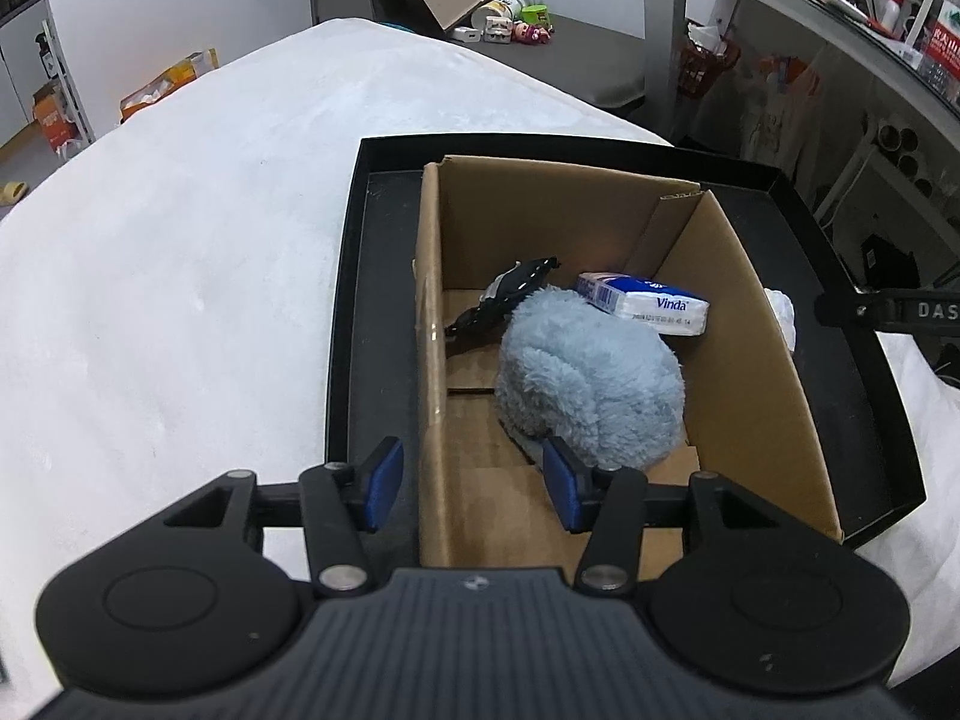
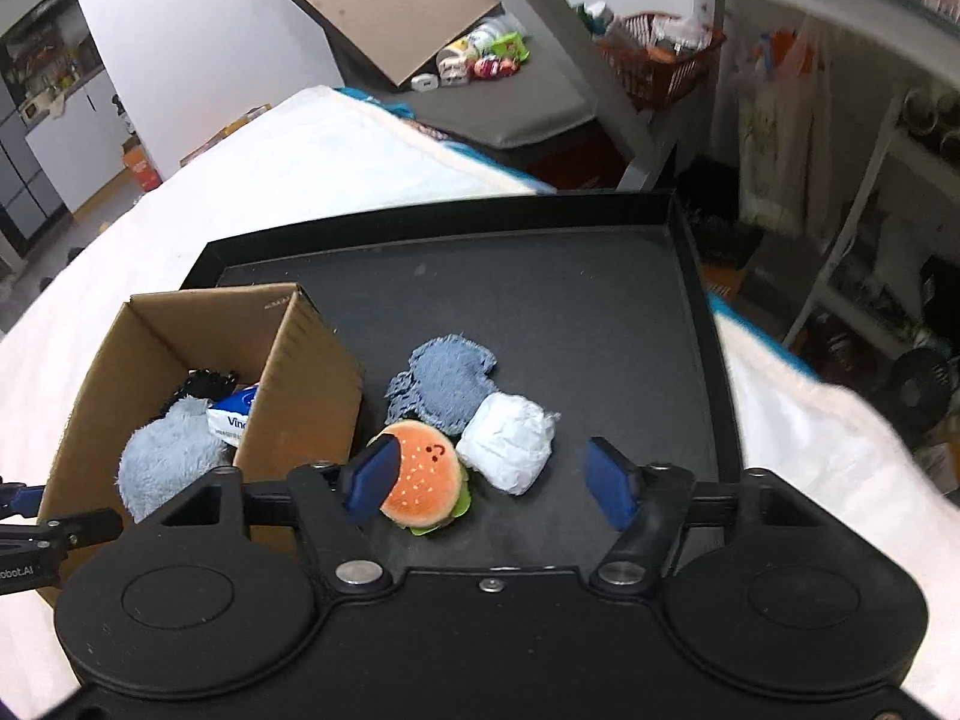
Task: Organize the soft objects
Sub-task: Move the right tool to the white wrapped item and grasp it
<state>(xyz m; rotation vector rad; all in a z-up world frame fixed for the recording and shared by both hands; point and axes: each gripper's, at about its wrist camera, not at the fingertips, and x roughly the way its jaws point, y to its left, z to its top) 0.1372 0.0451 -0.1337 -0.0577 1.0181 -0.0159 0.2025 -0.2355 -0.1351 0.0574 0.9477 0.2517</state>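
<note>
A cardboard box (image 1: pixel 744 360) stands in a black tray (image 1: pixel 354 276). Inside it lie a fluffy light-blue plush (image 1: pixel 591 378), a Vinda tissue pack (image 1: pixel 642 303) and a black item (image 1: pixel 510 294). My left gripper (image 1: pixel 474 483) is open, straddling the box's left wall, its right finger beside the plush. In the right wrist view the box (image 2: pixel 300 384) is at the left with the plush (image 2: pixel 165 456) in it. On the tray (image 2: pixel 570 300) lie a burger plush (image 2: pixel 423 477), a white bundle (image 2: pixel 507 441) and a grey-blue cloth (image 2: pixel 444 384). My right gripper (image 2: pixel 489 483) is open above the burger plush and the bundle.
The tray sits on a white cloth-covered surface (image 1: pixel 180 276). Beyond it are a grey table with small toys (image 2: pixel 480 66), a tilted box lid (image 2: pixel 384 6), a red basket (image 2: pixel 660 60) and shelves at the right. The other gripper's tip (image 1: pixel 888 309) shows at the right edge.
</note>
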